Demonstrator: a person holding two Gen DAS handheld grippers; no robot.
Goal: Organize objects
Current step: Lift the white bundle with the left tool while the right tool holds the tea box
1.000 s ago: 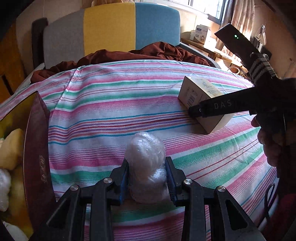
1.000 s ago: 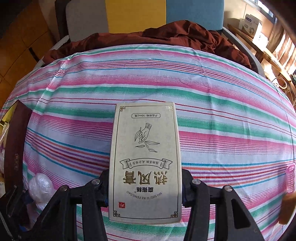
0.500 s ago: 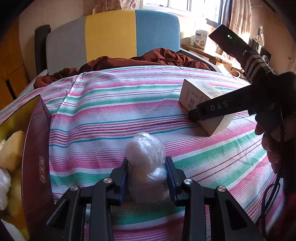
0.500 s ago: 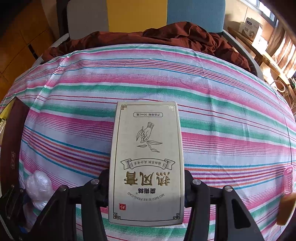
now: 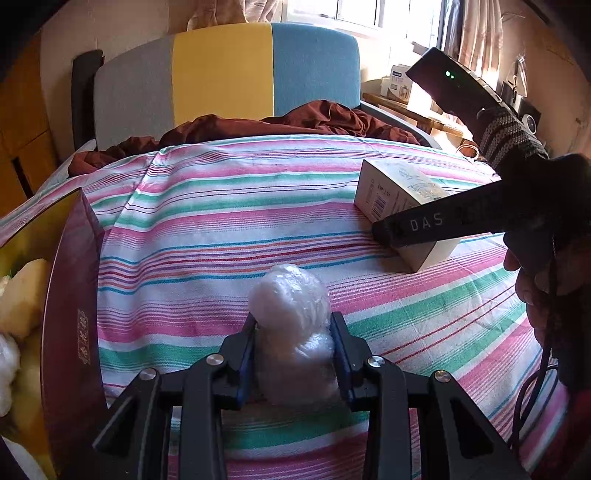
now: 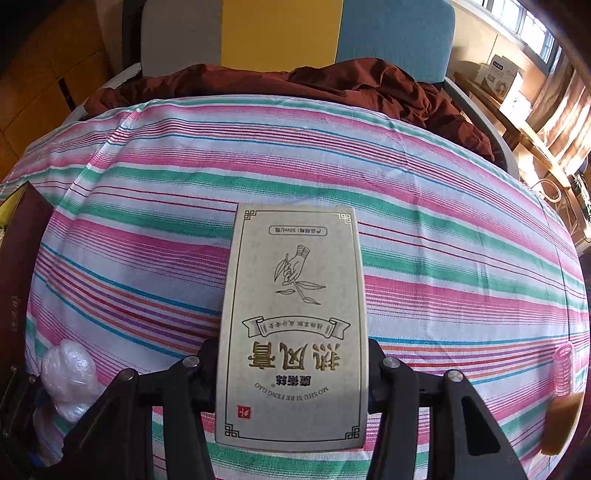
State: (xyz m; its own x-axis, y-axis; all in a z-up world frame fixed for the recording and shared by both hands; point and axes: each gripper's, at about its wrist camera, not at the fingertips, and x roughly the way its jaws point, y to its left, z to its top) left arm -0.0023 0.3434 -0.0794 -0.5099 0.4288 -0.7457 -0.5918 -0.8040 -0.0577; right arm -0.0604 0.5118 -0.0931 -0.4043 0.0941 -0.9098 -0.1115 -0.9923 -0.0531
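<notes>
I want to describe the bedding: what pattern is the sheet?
The sheet has pink, green, blue and white stripes; the right wrist view shows it best.

We see a cloth (image 5: 229, 206) striped pink, green and white, a cream carton (image 6: 293, 325) with gold print, a maroon box (image 5: 72, 314) left and a rust-brown blanket (image 6: 332, 88) far

I am working in a lived-in bedroom at home: a bed (image 6: 443, 206) spread with a pink, green and white striped sheet (image 5: 229, 221), a padded grey, yellow and blue headboard (image 5: 221, 70), and a rumpled maroon blanket (image 6: 332, 85). Curtains (image 5: 476, 33) frame a sunlit window (image 5: 354, 11) beside a cluttered wooden shelf (image 6: 517, 122).
</notes>
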